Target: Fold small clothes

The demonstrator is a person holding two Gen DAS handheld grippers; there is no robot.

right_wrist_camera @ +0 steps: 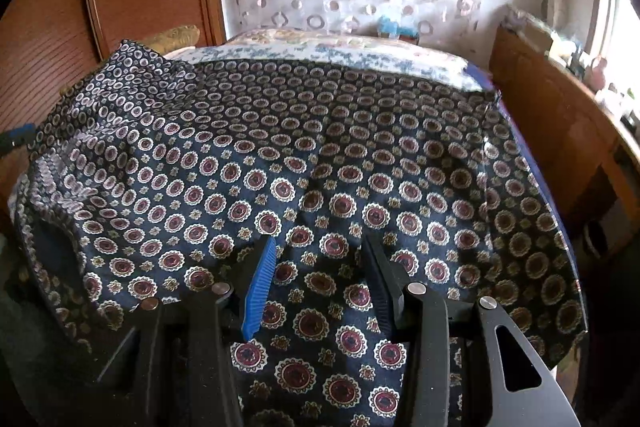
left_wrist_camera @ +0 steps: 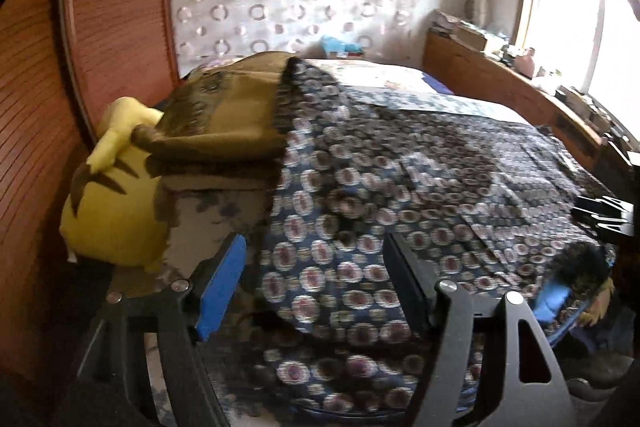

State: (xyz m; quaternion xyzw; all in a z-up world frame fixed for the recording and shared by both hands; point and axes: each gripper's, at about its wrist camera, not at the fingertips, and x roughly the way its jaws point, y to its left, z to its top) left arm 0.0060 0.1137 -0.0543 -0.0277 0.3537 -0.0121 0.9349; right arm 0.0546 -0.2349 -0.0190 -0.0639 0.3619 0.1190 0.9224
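A dark navy garment (left_wrist_camera: 360, 227) printed with red-and-white medallions lies spread over the bed. In the right wrist view the garment (right_wrist_camera: 320, 155) fills the frame, with its left part rumpled and its paler inner side showing. My left gripper (left_wrist_camera: 313, 239) stands open and wide just above the cloth's left edge, and its blue pad (left_wrist_camera: 222, 287) presses on nothing. My right gripper (right_wrist_camera: 320, 241) hovers over the near hem, jaws apart, with flat cloth showing between the fingers and no fold pinched. A black shape at the right edge (left_wrist_camera: 600, 215) looks like the right gripper.
A yellow plush toy (left_wrist_camera: 116, 203) and an olive-brown cushion (left_wrist_camera: 224, 115) lie at the bed's left by the wooden panel (left_wrist_camera: 120, 27). A floral bedsheet (right_wrist_camera: 320, 51) shows beyond the garment. A cluttered wooden ledge (left_wrist_camera: 500, 75) runs under the window on the right.
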